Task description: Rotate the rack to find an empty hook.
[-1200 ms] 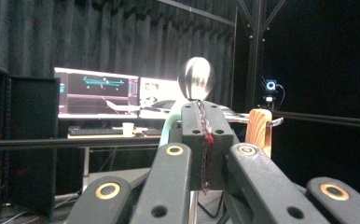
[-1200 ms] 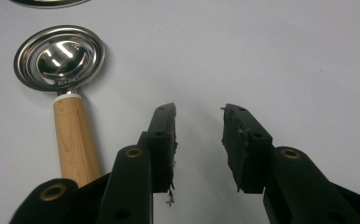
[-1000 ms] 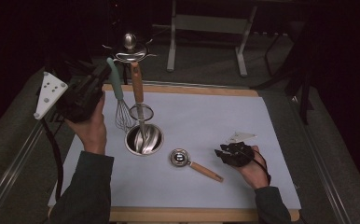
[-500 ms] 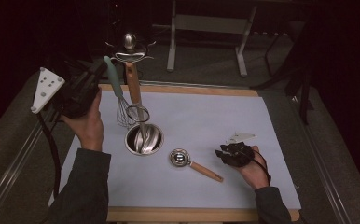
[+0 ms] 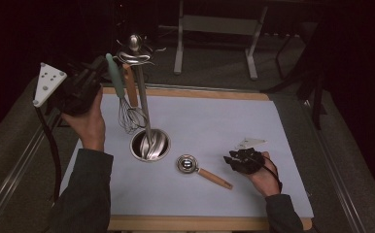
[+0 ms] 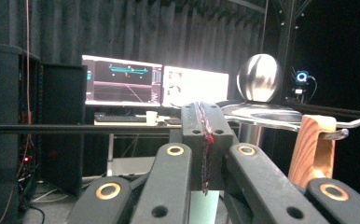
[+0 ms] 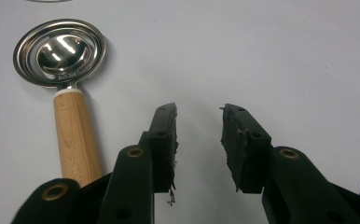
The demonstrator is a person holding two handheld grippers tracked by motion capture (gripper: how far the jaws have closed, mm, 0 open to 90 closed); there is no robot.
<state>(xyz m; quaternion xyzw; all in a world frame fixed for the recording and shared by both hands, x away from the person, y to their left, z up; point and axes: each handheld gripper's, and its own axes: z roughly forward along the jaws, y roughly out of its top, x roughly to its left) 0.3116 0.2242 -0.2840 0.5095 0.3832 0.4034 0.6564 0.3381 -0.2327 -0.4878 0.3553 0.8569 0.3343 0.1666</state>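
My left gripper (image 5: 102, 67) is raised at the table's far left, shut on the teal handle (image 5: 113, 75) of a wire whisk (image 5: 129, 119) that hangs down beside a metal utensil stand (image 5: 149, 144). In the left gripper view the jaws (image 6: 205, 126) meet with the teal handle (image 6: 201, 207) below them; the stand's ball top (image 6: 259, 77) and a hanging wooden handle (image 6: 313, 149) are close by on the right. My right gripper (image 5: 244, 160) rests low on the mat. Its jaws (image 7: 199, 135) are open with nothing between them, beside a wooden-handled metal spoon (image 7: 59, 49).
A pale mat (image 5: 214, 121) covers the wooden table. The spoon (image 5: 188, 164) lies between the stand's base and my right gripper, its handle pointing toward the near right. A wooden-handled utensil (image 5: 130, 90) hangs on the stand next to the whisk. A metal frame (image 5: 214, 29) stands behind the table.
The hanging wooden-handled utensil has shifted left, closer to the whisk. My left gripper with the whisk has edged slightly left. The right gripper has stayed put.
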